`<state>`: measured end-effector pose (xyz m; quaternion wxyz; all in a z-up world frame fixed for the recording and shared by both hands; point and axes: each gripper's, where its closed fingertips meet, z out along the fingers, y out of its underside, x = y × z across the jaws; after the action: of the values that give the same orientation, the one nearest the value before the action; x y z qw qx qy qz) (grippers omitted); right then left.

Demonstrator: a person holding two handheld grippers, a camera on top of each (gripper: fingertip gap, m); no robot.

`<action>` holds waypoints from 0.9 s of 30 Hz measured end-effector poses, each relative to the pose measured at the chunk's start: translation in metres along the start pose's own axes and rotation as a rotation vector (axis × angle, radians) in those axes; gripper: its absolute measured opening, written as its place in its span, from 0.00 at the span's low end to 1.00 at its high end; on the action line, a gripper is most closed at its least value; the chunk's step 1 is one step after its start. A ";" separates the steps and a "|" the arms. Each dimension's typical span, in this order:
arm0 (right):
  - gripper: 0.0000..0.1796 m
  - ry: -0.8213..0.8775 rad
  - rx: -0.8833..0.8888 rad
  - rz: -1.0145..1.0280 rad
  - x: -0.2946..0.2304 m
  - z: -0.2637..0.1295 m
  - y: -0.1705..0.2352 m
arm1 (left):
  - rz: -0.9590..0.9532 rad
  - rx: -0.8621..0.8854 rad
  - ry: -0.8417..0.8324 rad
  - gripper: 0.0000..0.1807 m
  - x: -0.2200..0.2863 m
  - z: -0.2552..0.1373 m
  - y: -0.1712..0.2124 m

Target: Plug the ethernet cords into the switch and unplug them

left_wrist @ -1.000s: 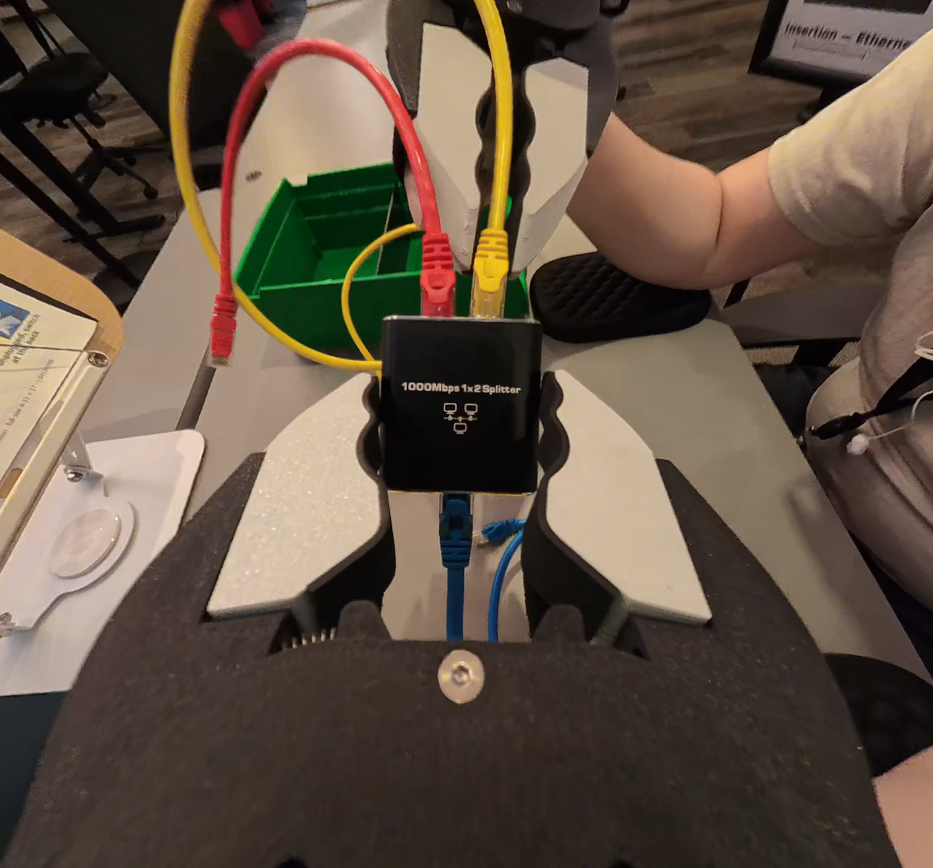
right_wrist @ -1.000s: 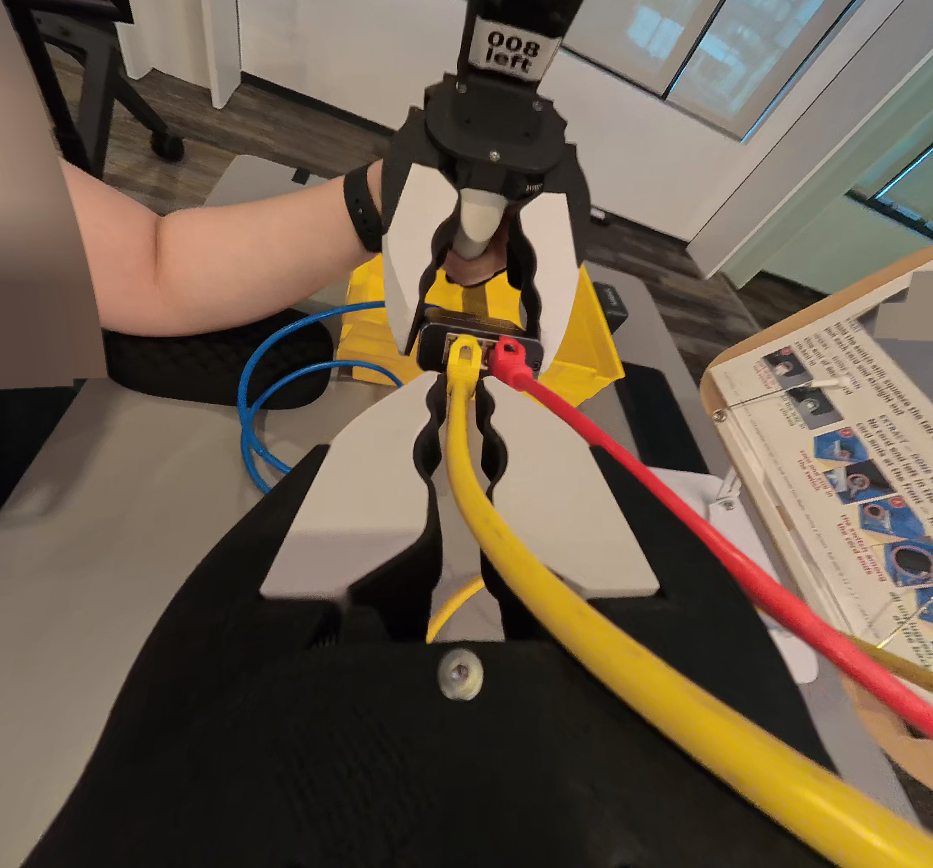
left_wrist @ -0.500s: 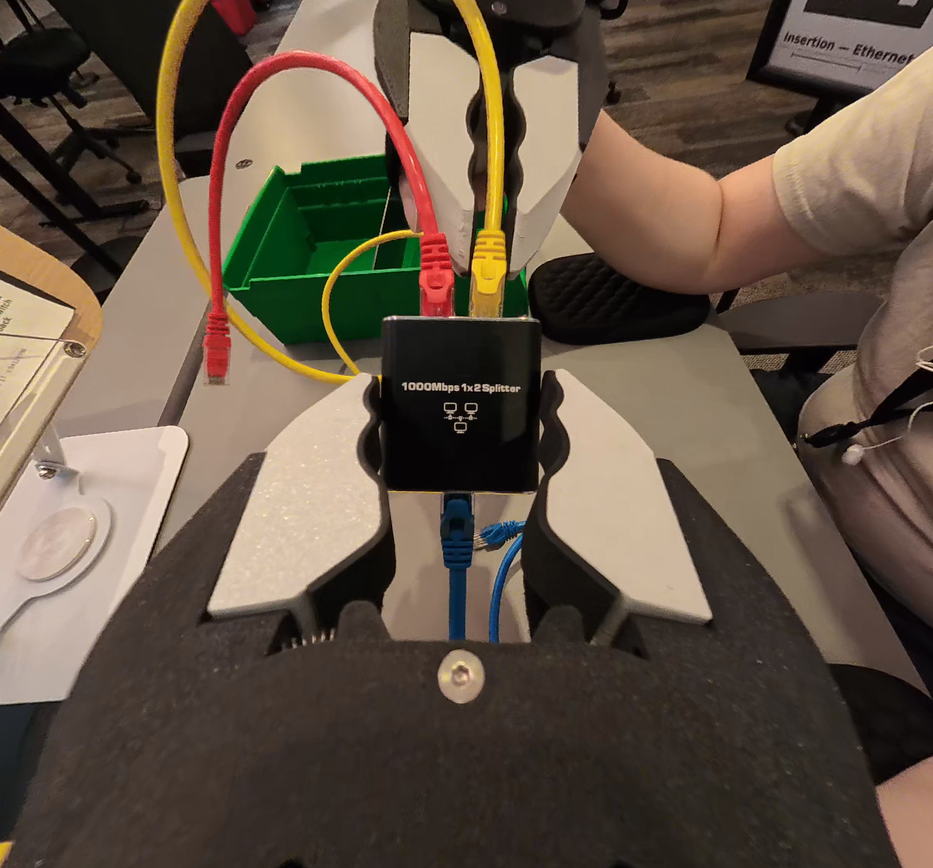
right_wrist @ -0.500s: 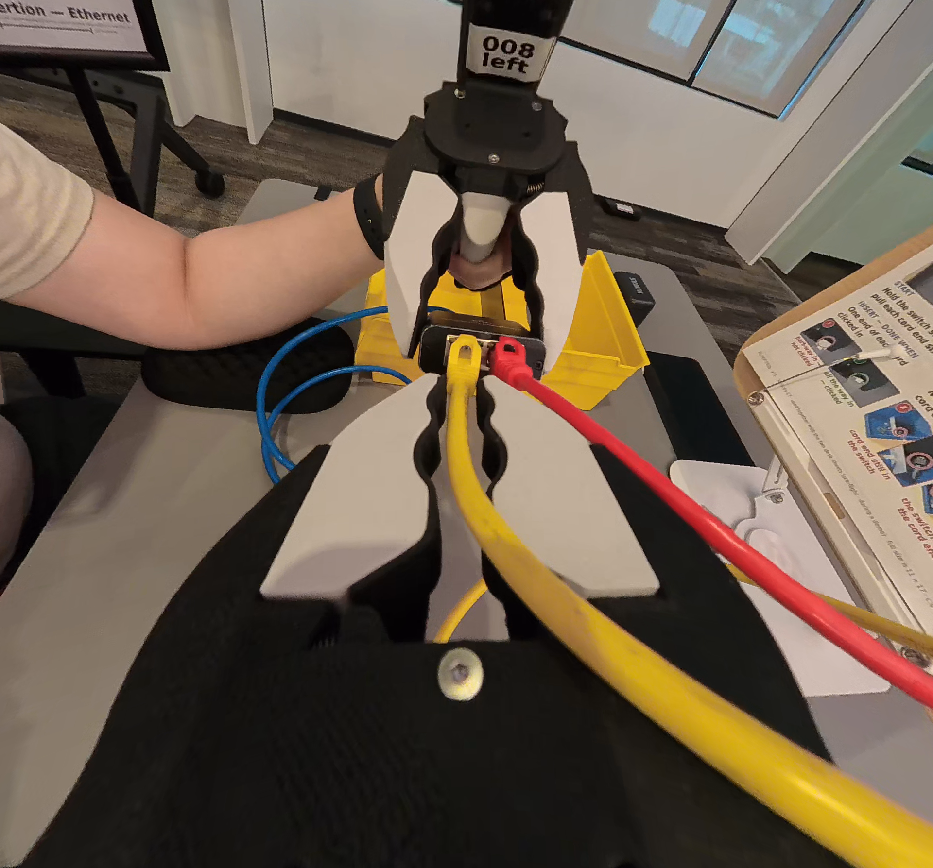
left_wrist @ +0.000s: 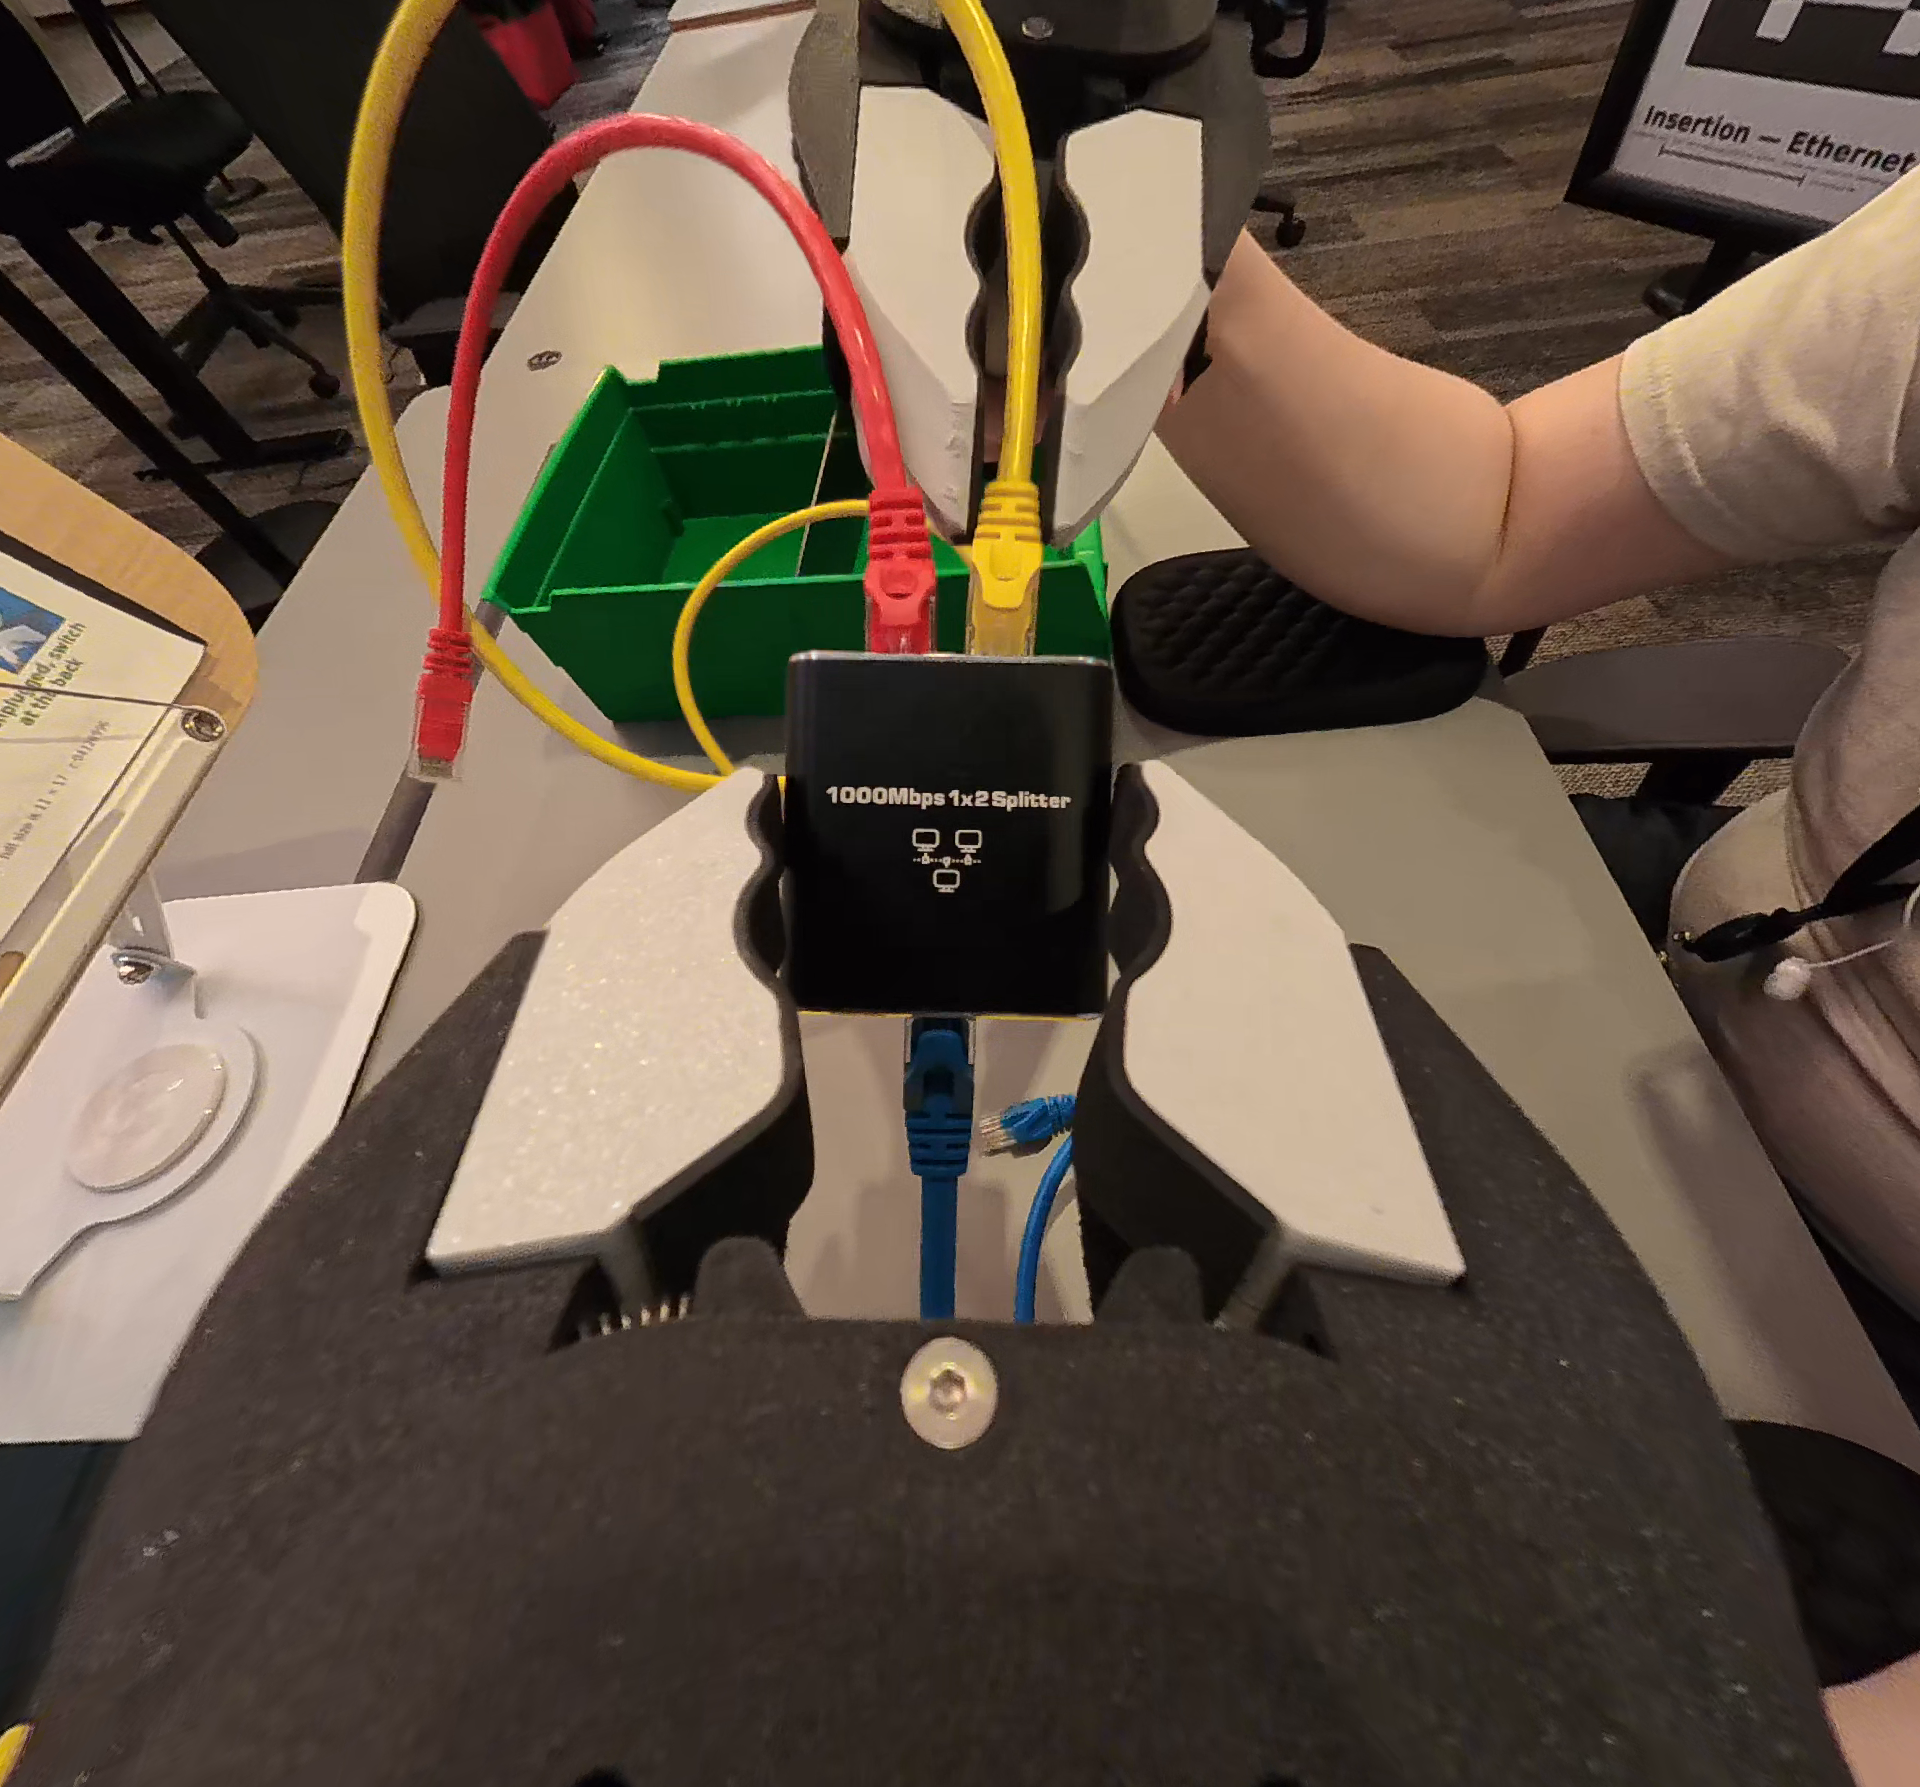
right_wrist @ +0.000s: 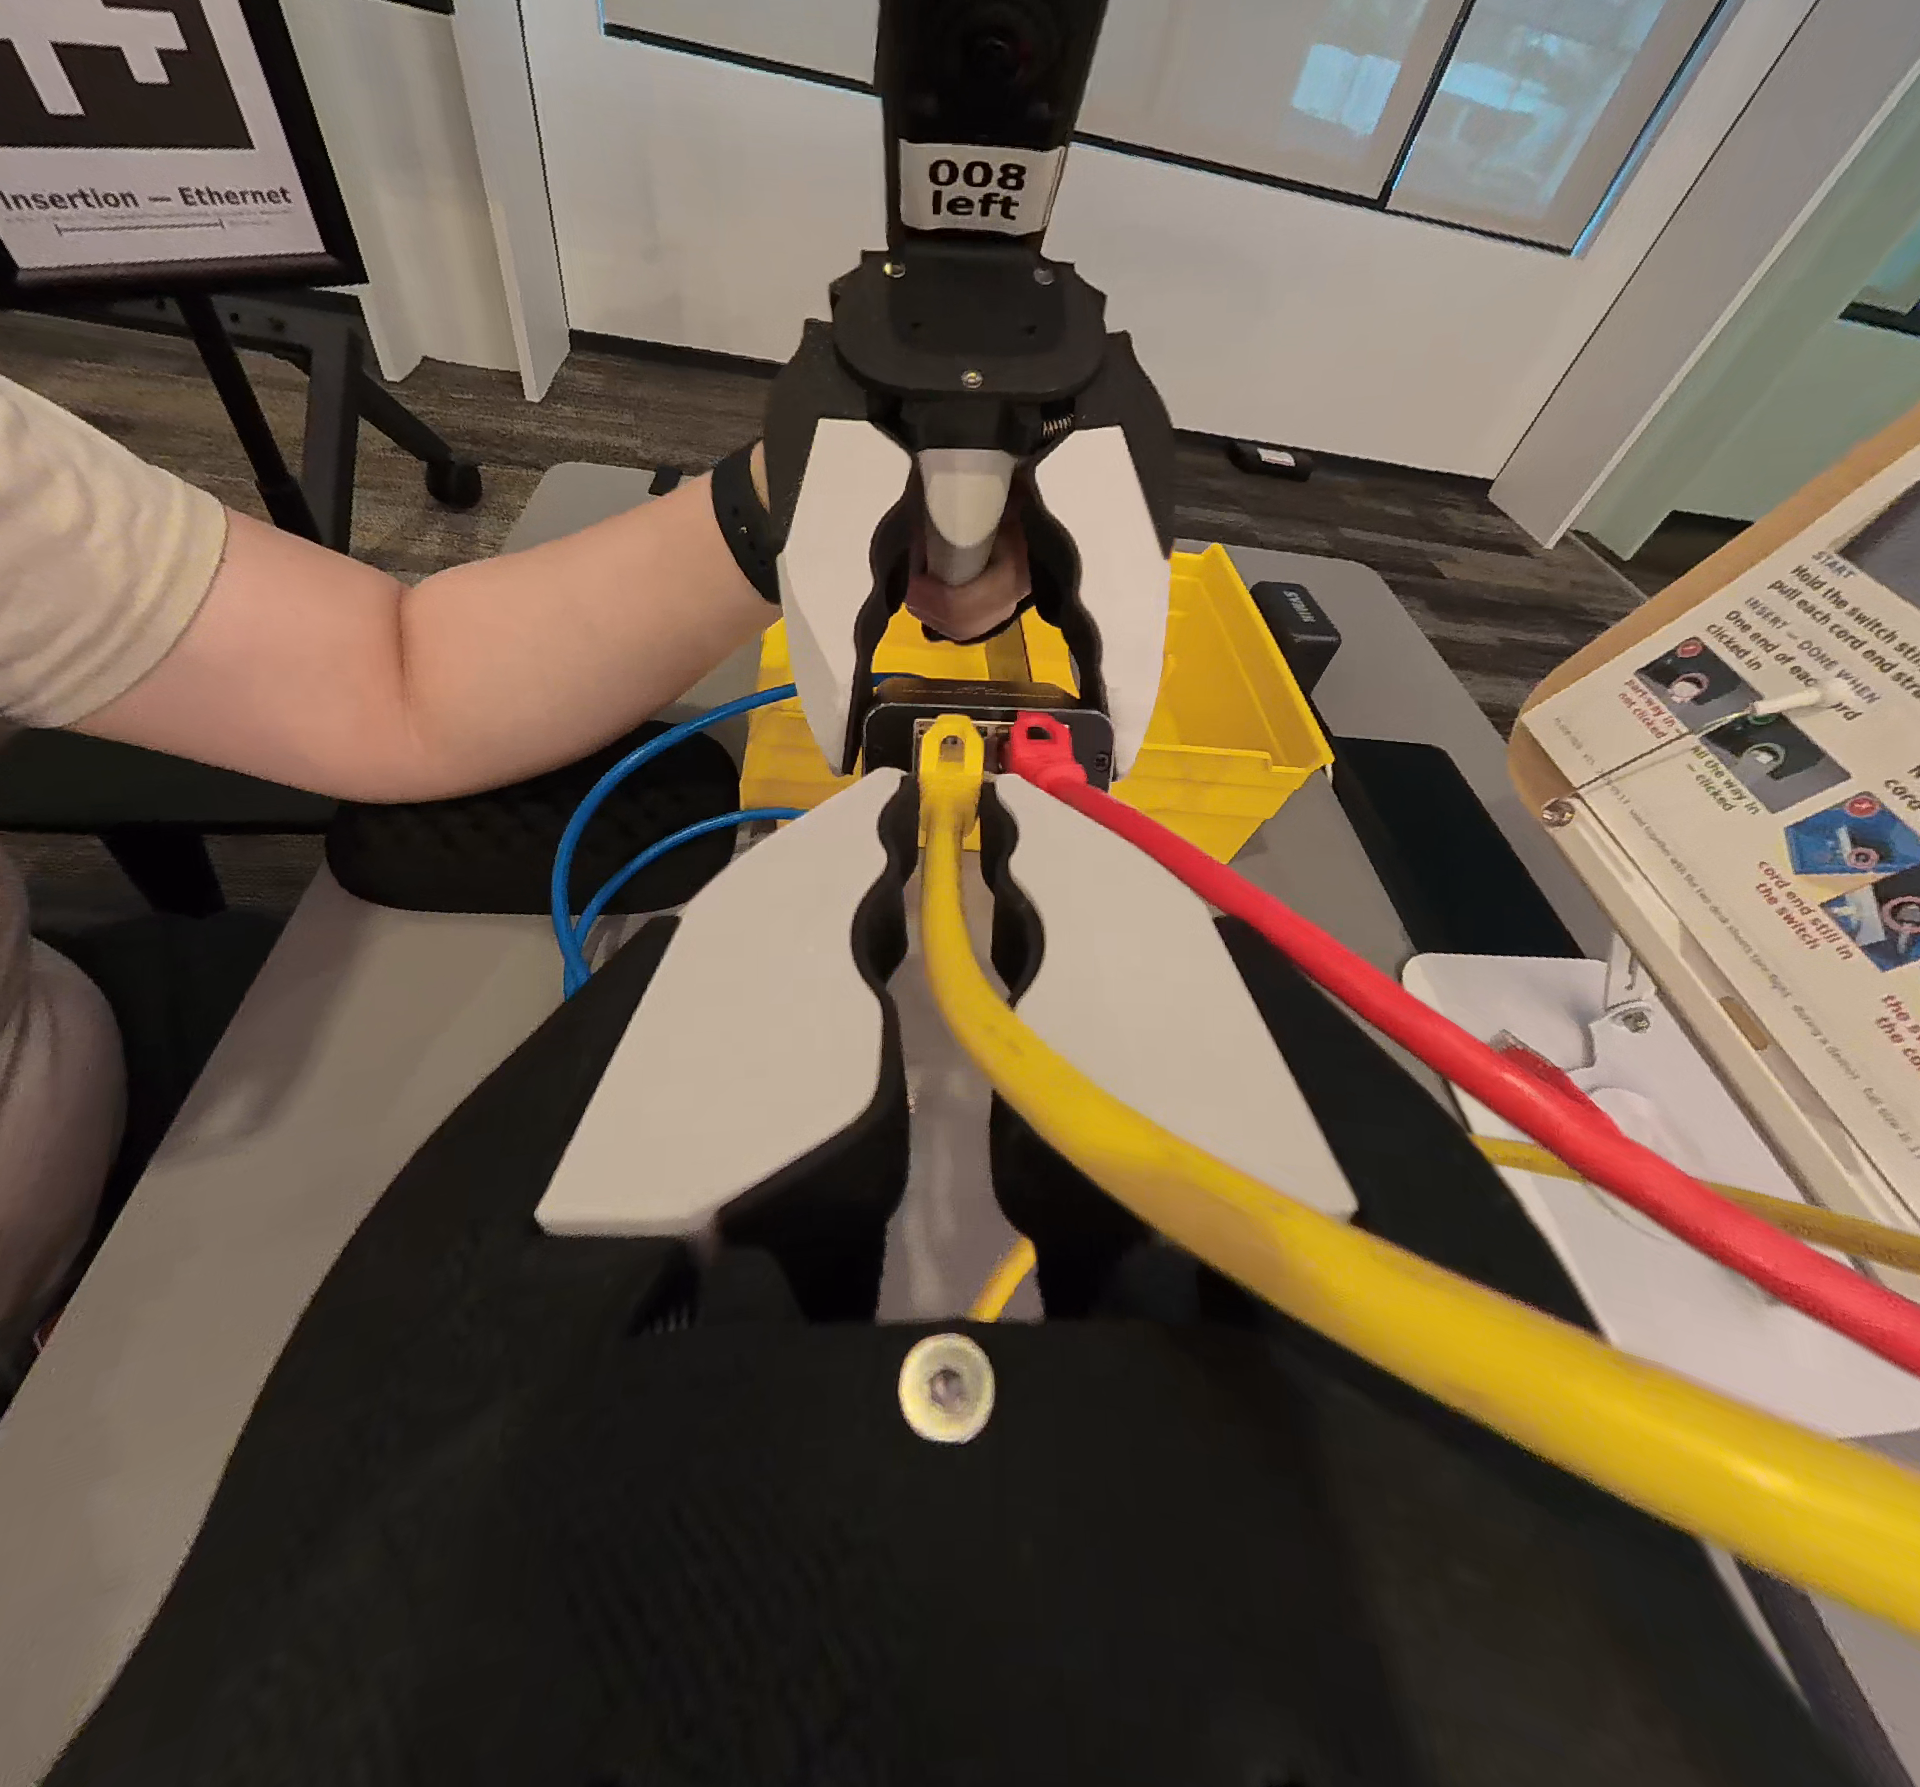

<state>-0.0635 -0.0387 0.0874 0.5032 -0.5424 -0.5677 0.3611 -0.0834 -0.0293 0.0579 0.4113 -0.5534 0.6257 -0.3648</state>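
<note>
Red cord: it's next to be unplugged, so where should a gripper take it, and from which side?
Grip the red cord at its ribbed plug boot, just outside the switch, probably approaching head-on along the cord and pinching its side faces. The boot is stiff and straight, while the cable beyond arches away. Clearance is tight: the right gripper holds the yellow cord right beside it.

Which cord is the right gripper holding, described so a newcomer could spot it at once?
Start at the black switch clamped in the left gripper over the grey table. Two plugs sit side by side in its far face. The held one is the yellow ethernet cord, pinched by the right gripper; the red cord beside it is untouched.
</note>
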 end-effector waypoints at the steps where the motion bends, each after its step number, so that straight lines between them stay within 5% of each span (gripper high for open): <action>1: 0.07 0.004 -0.002 -0.010 0.000 0.000 0.000 | -0.002 0.005 0.003 0.33 0.001 0.000 -0.001; 27: 0.07 0.021 -0.040 -0.018 0.004 -0.001 0.008 | -0.075 0.047 -0.013 0.33 -0.002 0.005 -0.002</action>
<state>-0.0606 -0.0341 0.0808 0.5017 -0.5508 -0.5743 0.3393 -0.0779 -0.0277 0.0581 0.4146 -0.5689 0.5930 -0.3909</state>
